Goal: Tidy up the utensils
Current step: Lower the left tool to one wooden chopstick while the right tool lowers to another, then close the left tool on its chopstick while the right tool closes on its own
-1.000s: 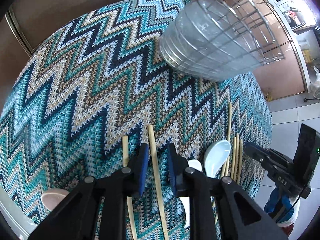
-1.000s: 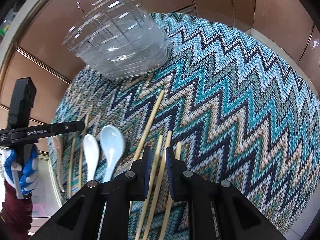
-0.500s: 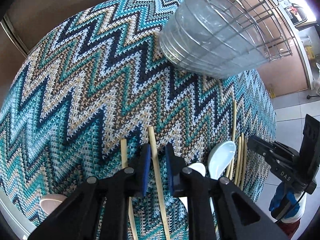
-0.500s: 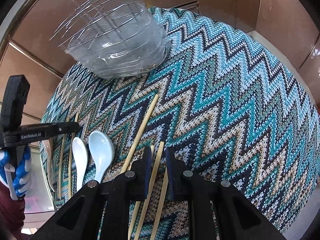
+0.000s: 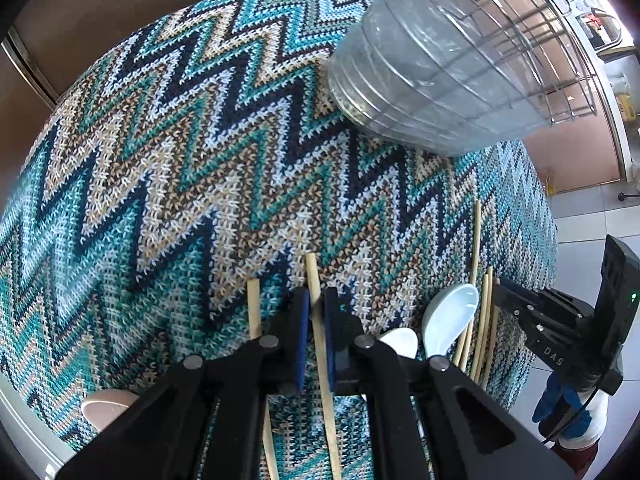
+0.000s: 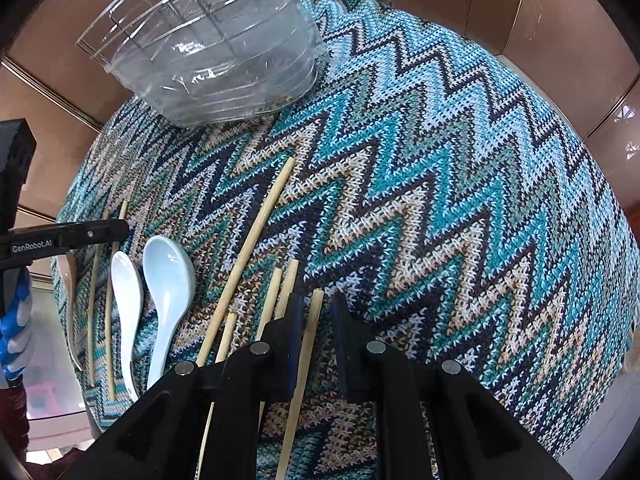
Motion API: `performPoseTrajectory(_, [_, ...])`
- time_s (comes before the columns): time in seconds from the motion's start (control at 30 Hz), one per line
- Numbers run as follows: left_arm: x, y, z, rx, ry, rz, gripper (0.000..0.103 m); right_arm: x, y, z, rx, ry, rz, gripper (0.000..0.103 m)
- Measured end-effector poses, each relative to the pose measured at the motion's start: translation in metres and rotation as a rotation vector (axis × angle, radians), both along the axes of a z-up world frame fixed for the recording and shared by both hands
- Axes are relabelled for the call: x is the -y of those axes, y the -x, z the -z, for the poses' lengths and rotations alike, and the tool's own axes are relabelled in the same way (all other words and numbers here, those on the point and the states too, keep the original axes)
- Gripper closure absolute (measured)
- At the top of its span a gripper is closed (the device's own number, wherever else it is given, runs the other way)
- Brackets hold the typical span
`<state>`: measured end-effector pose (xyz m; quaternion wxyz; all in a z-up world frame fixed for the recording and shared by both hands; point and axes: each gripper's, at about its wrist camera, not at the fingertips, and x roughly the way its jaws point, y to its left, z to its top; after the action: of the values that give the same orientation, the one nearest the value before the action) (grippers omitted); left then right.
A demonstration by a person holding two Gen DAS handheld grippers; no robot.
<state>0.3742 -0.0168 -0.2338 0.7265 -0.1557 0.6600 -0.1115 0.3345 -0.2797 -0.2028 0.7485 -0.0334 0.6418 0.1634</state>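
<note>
Pinching chopsticks on the zigzag cloth

Squeezing tight, the left claw [image 5: 316,320] has one chopstick [image 5: 320,332] pinched between its blue pads. The right claw [image 6: 316,320] has another chopstick [image 6: 306,344] between its pads, touching the left pad, with a small gap on the other side. Both sticks lie on the zigzag cloth [image 6: 440,200]. Two white spoons [image 6: 160,288] and more sticks lie close by. A wire basket [image 6: 208,44] with clear plastic in it stands at the far edge of the cloth.
</note>
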Motion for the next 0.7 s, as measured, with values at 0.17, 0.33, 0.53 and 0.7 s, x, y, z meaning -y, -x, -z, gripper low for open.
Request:
performPoseTrajectory(0.17, [0.001,-0.004,0.004,-0.008,-0.015,-0.017,0.097,-0.009,0.002,0.004,0.003,-0.003,0.006,0.094])
performPoseTrajectory(0.33, [0.002,0.002,0.005,0.002,-0.009,-0.057,0.098,0.001,0.012,-0.005,0.033,-0.017,0.016,0.097])
performPoseTrajectory(0.53, [-0.006,0.023,-0.014,0.102,0.003,-0.069,0.098,0.016,0.041,-0.037,0.115,-0.023,0.025,0.097])
performPoseTrajectory(0.7, [-0.017,0.053,-0.047,0.237,0.020,-0.080,0.098,0.025,0.071,-0.071,0.203,-0.052,0.049,0.097])
